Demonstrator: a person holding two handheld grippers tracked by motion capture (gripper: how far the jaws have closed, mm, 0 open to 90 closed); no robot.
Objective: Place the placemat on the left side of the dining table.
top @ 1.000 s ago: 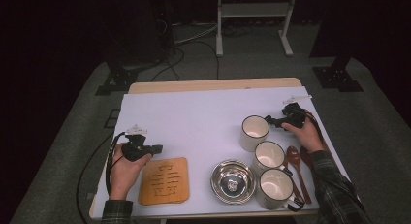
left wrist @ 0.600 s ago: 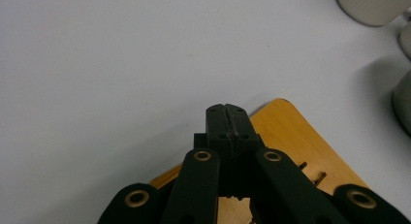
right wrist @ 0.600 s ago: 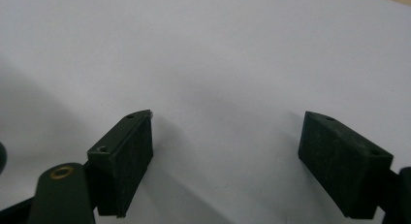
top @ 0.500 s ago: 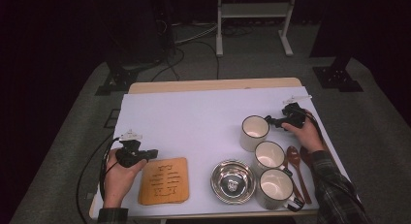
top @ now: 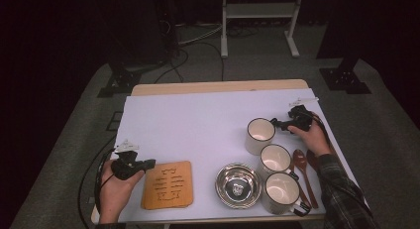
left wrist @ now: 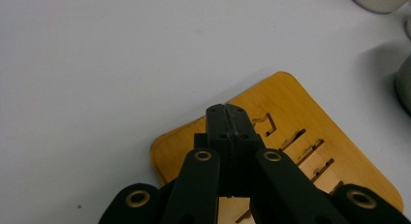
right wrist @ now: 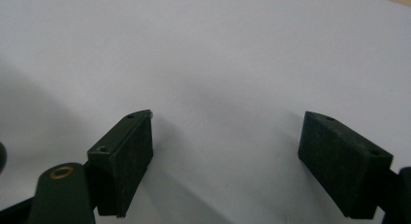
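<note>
My left gripper (top: 149, 163) lies in the person's left hand near the table's front left, its tips at the left edge of a wooden trivet (top: 167, 185). In the left gripper view its jaws (left wrist: 227, 111) are pressed together, empty, over the slotted trivet (left wrist: 310, 151). My right gripper (top: 275, 123) is held at the right side, pointing at a white mug (top: 260, 135) and close to its rim. In the right gripper view it (right wrist: 225, 158) stands wide open, with bare white tabletop between the pads (right wrist: 128, 161).
Two more white mugs (top: 275, 160) (top: 281, 193) stand in a row toward the front right, beside a steel bowl (top: 238, 185). Brown spoons (top: 300, 165) lie right of the mugs. The white table cover (top: 198, 125) stretches bare across the middle and back.
The left hand and its gripper have slid toward the near edge of the table, staying by the trivet's left side. The right hand has stayed put.
</note>
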